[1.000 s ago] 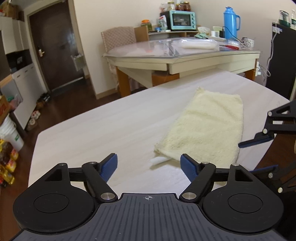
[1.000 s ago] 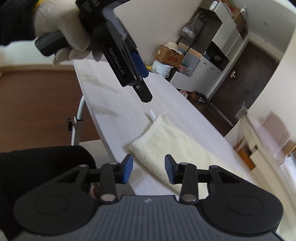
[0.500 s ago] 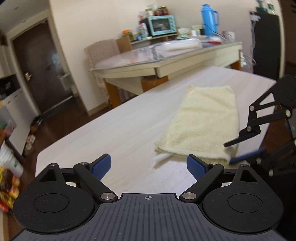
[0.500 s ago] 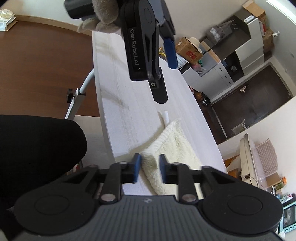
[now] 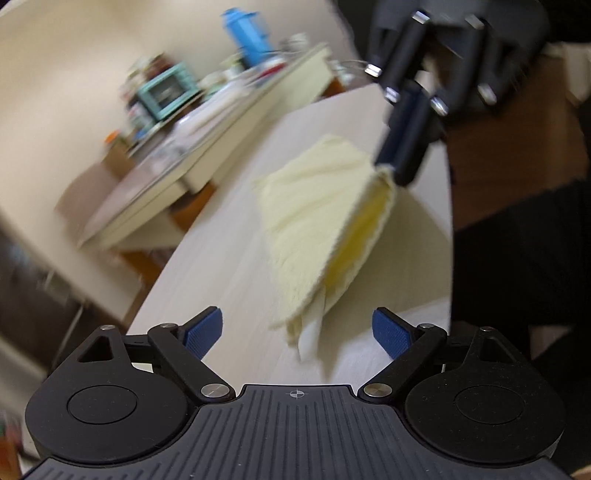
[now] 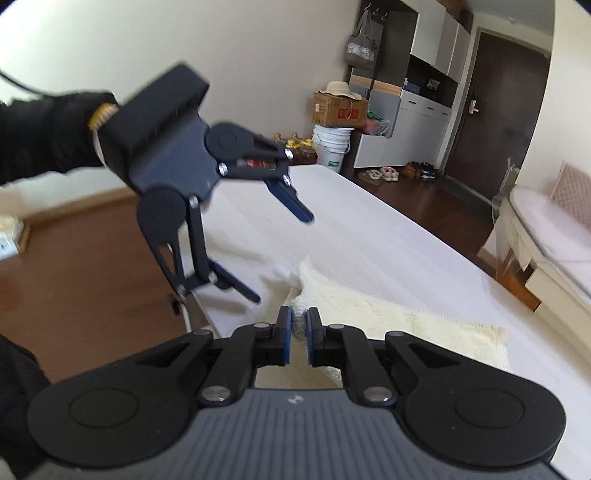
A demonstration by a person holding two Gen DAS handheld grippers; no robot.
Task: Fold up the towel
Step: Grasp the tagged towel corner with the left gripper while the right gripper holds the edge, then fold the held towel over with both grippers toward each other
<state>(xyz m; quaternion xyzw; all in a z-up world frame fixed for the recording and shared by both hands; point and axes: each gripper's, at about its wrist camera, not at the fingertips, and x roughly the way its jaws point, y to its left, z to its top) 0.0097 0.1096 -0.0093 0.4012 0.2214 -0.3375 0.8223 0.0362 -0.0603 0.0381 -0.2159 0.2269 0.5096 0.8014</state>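
Note:
A pale yellow towel [image 5: 314, 206] lies folded lengthwise on the white table [image 5: 236, 266]. My right gripper [image 5: 402, 162] is shut on one near corner and holds it lifted, so that edge hangs open. In the right wrist view the right gripper [image 6: 298, 325] pinches that towel [image 6: 388, 314] corner between its blue pads. My left gripper [image 5: 297, 332] is wide, its jaws closing a little. The other near corner, with its white label [image 5: 310, 339], lies between them untouched. In the right wrist view the left gripper [image 6: 279, 257] hovers just over the label [image 6: 282, 273].
A second table [image 5: 207, 147] with a teal oven [image 5: 166, 90] and a blue flask [image 5: 247, 35] stands beyond. The table's near edge [image 5: 448, 221] runs close to the towel. Cabinets, a cardboard box [image 6: 340, 109], a white bucket [image 6: 330, 144] and a dark door [image 6: 502, 110] line the far wall.
The right gripper has shut on the towel's near corner and raised it off the table. The left gripper has rolled and moved in over the label corner.

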